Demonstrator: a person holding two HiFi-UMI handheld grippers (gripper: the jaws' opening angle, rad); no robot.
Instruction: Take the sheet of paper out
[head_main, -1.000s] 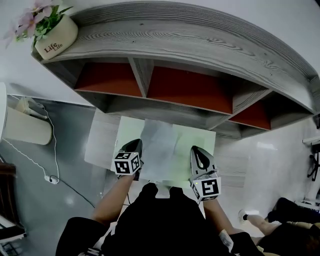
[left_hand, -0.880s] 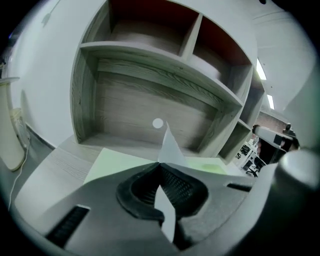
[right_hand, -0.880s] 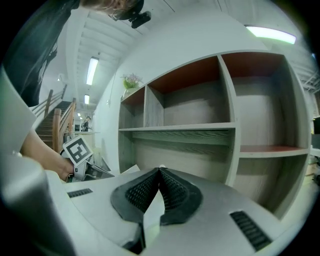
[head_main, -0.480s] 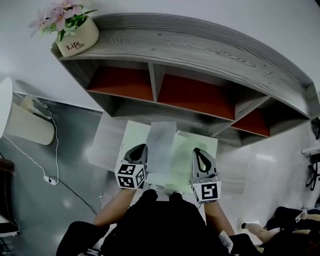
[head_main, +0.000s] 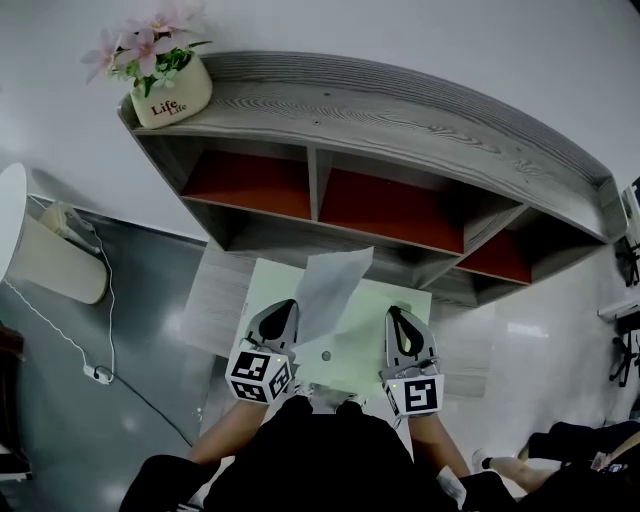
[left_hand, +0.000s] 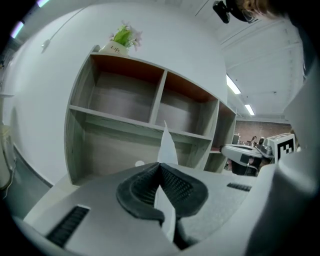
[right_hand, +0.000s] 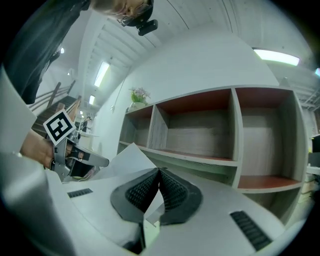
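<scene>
I'm in what looks like an office or lab room. There is a grey wood-grain shelf unit with orange-red back panels, plain white walls, long ceiling strip lights and a glossy grey floor with a trailing white cable.

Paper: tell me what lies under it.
A green folder lies under the paper, on the table. Its strip beneath the paper and the left gripper is covered.
</scene>
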